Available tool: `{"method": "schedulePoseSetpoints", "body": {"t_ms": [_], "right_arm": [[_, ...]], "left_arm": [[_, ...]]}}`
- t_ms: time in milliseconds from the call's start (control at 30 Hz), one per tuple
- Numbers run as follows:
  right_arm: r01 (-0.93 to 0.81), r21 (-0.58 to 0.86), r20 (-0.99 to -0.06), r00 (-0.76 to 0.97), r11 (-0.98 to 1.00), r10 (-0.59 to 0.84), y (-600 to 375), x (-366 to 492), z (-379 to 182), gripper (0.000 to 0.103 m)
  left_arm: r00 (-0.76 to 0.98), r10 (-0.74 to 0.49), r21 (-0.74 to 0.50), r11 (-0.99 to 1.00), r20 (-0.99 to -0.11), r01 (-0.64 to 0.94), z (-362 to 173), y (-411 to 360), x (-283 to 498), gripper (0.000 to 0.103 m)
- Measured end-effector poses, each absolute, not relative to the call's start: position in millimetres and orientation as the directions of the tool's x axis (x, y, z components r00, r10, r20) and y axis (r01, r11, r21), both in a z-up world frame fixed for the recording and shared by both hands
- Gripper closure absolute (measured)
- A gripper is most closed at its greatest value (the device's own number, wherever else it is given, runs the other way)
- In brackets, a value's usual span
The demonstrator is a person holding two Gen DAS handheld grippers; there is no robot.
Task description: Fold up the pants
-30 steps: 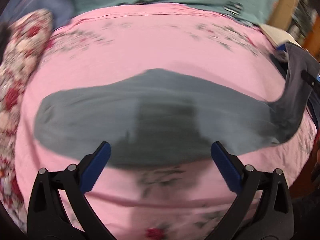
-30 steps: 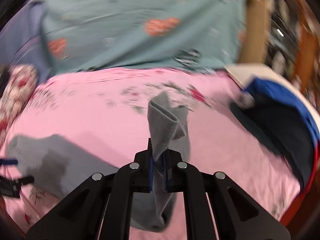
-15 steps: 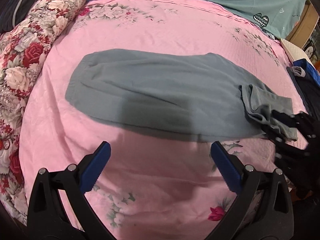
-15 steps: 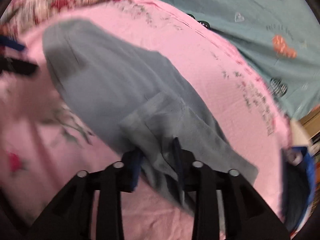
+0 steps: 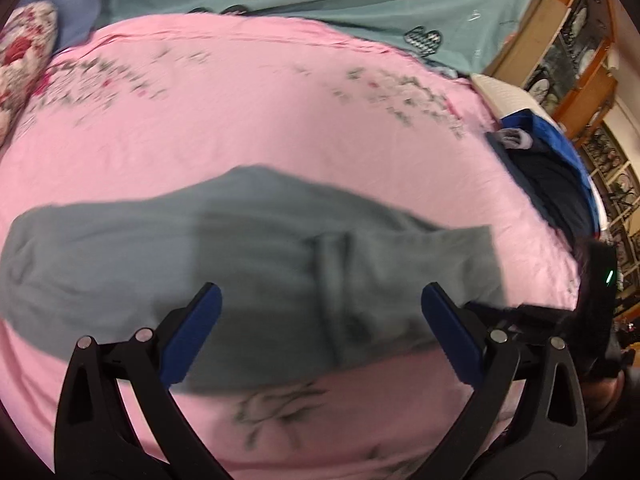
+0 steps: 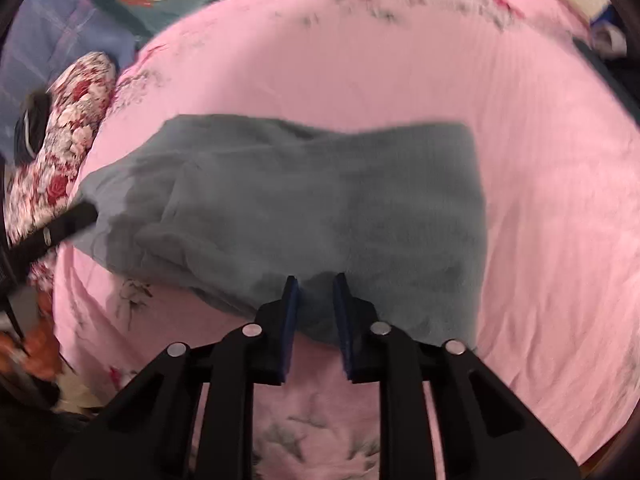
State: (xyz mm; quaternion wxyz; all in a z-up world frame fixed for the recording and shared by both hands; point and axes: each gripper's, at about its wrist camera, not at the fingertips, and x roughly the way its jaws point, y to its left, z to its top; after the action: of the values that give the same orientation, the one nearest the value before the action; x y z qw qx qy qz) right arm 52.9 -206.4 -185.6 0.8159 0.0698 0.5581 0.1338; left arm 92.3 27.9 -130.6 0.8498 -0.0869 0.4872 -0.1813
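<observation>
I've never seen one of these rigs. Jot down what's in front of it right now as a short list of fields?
Surface: pink floral bedsheet
Garment: grey pants, lying on the sheet with one end folded over
Left gripper: jaws wide apart above the pants, holding nothing
Right gripper: jaws narrow, just been closing, at the pants' near edge; no cloth visibly pinched
Beside: flowered quilt, dark blue clothes
</observation>
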Motion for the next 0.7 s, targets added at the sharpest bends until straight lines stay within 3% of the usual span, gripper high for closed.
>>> {"method": "schedulePoseSetpoints", "body": {"t_ms": [100,167,233,333,567,700], "right_arm": [[-0.163,0.259,-0.897,0.324,0.952,0.300,-204,56,-185,0.084],[-0.169,0.283,-0.890,0.320,0.944,0.324,-206,59,-186,0.084],[-0.185,0.304,-0.884,0.312,0.935,0.349,-212,61,-186,0.084],[-0.181,0.358,-0.873,0.282,0.916,0.397,-222,62,-186,0.084],[-0.090,0.501,-0.773,0.402,0.861,0.492,-273,83,-149,0.079],[0.028,0.475,-0.825,0.363,0.879,0.434,-291,110,-192,0.078]], "left_arm": [[0.424,-0.434,-0.338,0.897,-0.795,0.284,-137,-11,100,0.002],[0.408,-0.368,-0.249,0.916,-0.835,0.316,-153,-33,101,0.003],[0.381,-0.246,-0.134,0.945,-0.891,0.299,-178,-42,100,0.013],[0.413,-0.186,-0.056,0.950,-0.891,0.307,-188,-34,87,0.012],[0.435,-0.126,-0.064,0.986,-0.891,0.154,-169,-3,88,0.012],[0.395,-0.047,-0.013,0.996,-0.918,0.088,-179,12,92,0.013]]}}
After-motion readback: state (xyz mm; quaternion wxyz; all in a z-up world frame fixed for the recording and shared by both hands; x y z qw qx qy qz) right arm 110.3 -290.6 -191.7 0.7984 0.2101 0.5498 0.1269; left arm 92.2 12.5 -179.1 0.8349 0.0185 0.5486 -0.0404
